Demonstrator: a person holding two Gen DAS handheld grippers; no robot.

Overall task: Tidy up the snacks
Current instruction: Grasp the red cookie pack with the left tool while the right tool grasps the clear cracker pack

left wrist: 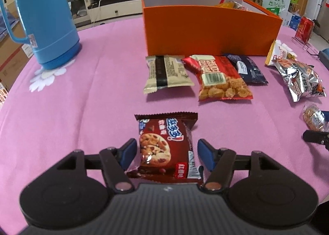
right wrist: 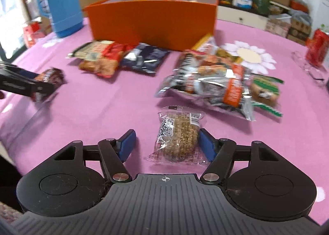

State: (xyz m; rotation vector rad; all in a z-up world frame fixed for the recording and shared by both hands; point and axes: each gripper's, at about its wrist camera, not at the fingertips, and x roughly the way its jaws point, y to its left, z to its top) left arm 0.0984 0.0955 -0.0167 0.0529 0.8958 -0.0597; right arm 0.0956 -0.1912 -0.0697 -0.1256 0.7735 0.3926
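A brown chocolate-chip cookie packet [left wrist: 164, 146] lies on the pink tablecloth between the blue pads of my left gripper [left wrist: 167, 153], with a thin gap on each side, so the gripper is open. My right gripper [right wrist: 167, 145] is open around a clear-wrapped round grain cake [right wrist: 177, 140]; its right pad touches the wrapper and its left pad stands well apart. The orange box [left wrist: 205, 29] stands behind with some packets inside. In front of it lie a beige packet [left wrist: 166, 73], a red snack bag [left wrist: 222, 78], a dark blue packet [left wrist: 246, 68] and a silver bag [left wrist: 300, 78].
A blue thermos jug [left wrist: 45, 19] stands at the back left on a flower mat. A red can [left wrist: 305, 27] sits in a wire holder at the far right. A green-edged packet [right wrist: 265, 89] lies beside the silver bag. Cluttered shelves and boxes surround the round table [left wrist: 92, 91].
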